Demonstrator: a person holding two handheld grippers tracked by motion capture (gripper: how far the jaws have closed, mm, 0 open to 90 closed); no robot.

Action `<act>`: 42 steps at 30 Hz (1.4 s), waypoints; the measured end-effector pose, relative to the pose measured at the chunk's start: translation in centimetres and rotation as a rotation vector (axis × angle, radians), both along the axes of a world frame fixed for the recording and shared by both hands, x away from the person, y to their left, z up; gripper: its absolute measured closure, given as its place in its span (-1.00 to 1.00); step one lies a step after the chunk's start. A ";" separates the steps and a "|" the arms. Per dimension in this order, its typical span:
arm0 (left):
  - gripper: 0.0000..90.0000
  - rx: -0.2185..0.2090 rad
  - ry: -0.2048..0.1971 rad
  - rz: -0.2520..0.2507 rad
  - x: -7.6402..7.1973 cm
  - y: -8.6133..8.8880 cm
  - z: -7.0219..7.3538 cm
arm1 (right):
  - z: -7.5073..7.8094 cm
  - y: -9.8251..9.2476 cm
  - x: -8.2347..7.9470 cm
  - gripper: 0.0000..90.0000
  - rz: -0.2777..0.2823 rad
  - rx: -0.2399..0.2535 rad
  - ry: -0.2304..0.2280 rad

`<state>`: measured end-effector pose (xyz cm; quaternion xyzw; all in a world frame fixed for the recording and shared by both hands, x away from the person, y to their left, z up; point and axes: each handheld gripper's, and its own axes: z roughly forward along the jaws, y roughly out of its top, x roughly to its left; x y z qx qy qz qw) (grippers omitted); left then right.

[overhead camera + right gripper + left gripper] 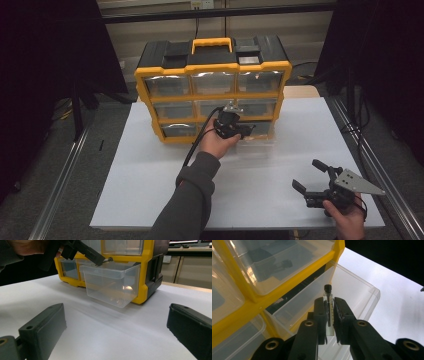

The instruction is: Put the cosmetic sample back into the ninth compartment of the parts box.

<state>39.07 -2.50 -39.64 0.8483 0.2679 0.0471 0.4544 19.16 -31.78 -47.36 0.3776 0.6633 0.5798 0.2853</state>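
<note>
Clear plastic formed the pulled-out drawer (352, 297) at the bottom right of the yellow-and-black organiser (212, 90), and the left gripper (329, 312) hung just above its open top with a small glass vial (329, 307) clamped between its pads. The vial stood upright along the fingers (320, 315), its black cap (327, 288) poking out beyond the fingertips and its glass body pinched from both sides. Judging by this, the step in hand was setting the vial down into the drawer. To do it well, the person would probably want to lower the fingertips inside the drawer's walls before letting go, keep the vial clear of the front rim, and ease the jaws apart slowly so the glass did not drop or roll. The drawer's floor lay below and ahead of the fingertips, with the yellow frame close on one side. The right gripper (320, 180) rested well apart on the white table (150, 175), its jaws spread wide and holding nothing, pointed toward the drawer from the near side.
</note>
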 end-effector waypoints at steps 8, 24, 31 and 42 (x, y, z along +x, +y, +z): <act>0.80 0.014 0.007 0.005 0.0 0.0 -0.1 | 0.0 0.0 0.0 -0.97 -0.001 0.001 0.000; 0.69 -0.003 0.011 0.013 0.0 0.1 0.0 | 0.0 0.0 0.0 -0.97 0.000 0.000 -0.002; 0.44 -0.035 0.006 0.011 -0.3 0.3 0.2 | 0.0 0.0 0.1 -0.97 -0.002 0.000 -0.005; 0.07 -0.092 -0.001 0.002 -0.5 1.7 0.6 | 0.0 0.1 0.1 -0.97 0.007 -0.003 -0.003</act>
